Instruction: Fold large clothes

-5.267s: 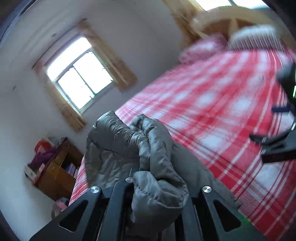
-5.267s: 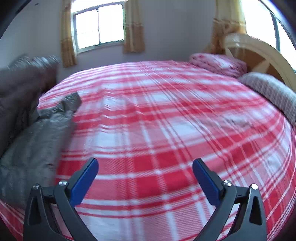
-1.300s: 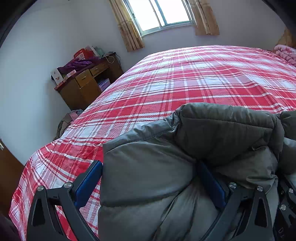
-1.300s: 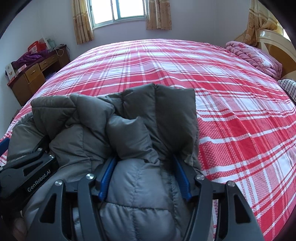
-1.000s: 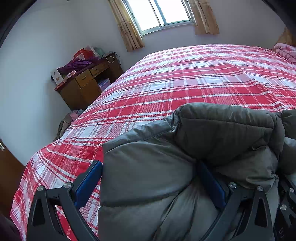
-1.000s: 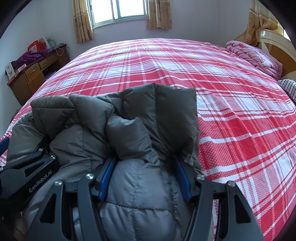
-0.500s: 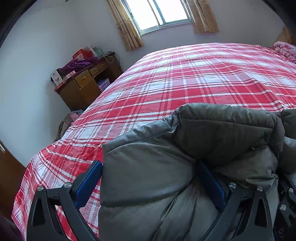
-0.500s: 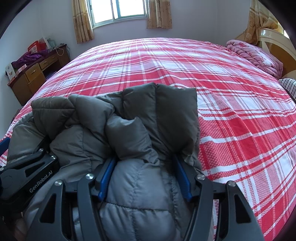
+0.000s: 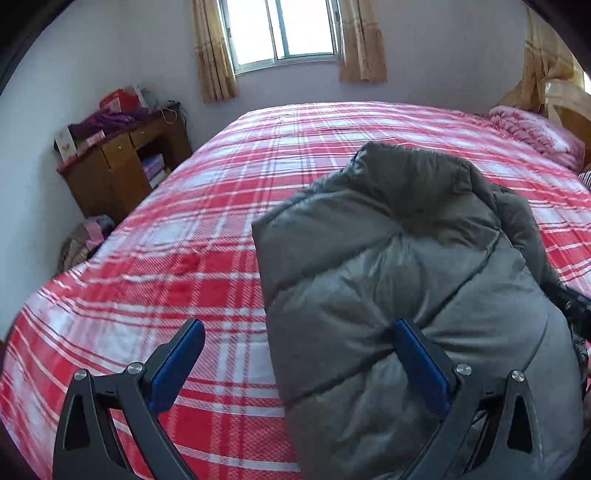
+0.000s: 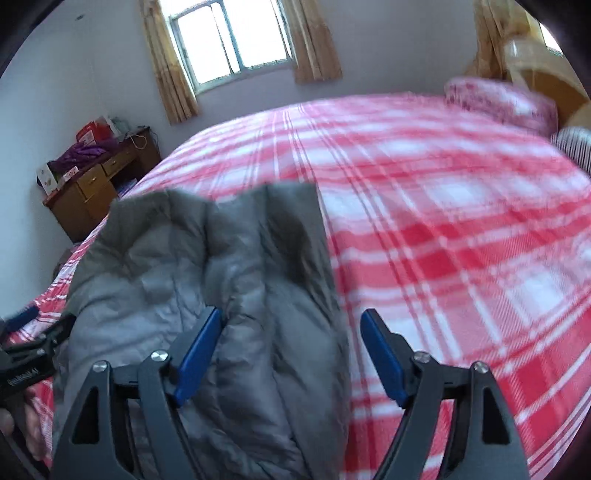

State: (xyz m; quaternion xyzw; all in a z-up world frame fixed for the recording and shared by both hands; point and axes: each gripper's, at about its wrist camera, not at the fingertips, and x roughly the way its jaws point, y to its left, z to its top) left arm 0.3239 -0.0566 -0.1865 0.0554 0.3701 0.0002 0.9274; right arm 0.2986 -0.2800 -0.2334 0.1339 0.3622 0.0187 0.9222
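Note:
A grey puffer jacket [image 9: 406, 258] lies bunched in a folded heap on the red plaid bed [image 9: 221, 229]. My left gripper [image 9: 297, 363] is open; its jaws stand wide, the right pad resting against the jacket, the left pad over bare bedspread. In the right wrist view the jacket [image 10: 207, 280] lies at lower left. My right gripper [image 10: 291, 356] is open, its jaws straddling the jacket's right edge without closing on it. The left gripper's body [image 10: 26, 358] shows at the far left of that view.
A wooden desk [image 9: 118, 170] with clutter stands left of the bed by the wall. A curtained window [image 9: 284, 33] is behind the bed. Pink pillows [image 9: 535, 129] and a headboard lie at the far right. Clothes lie on the floor [image 9: 83, 240] beside the bed.
Both grippers have opened and let go of the jacket. They have pulled back and apart, the left one shifting left so bare bedspread shows between its jaws. The jacket now rests on the bed.

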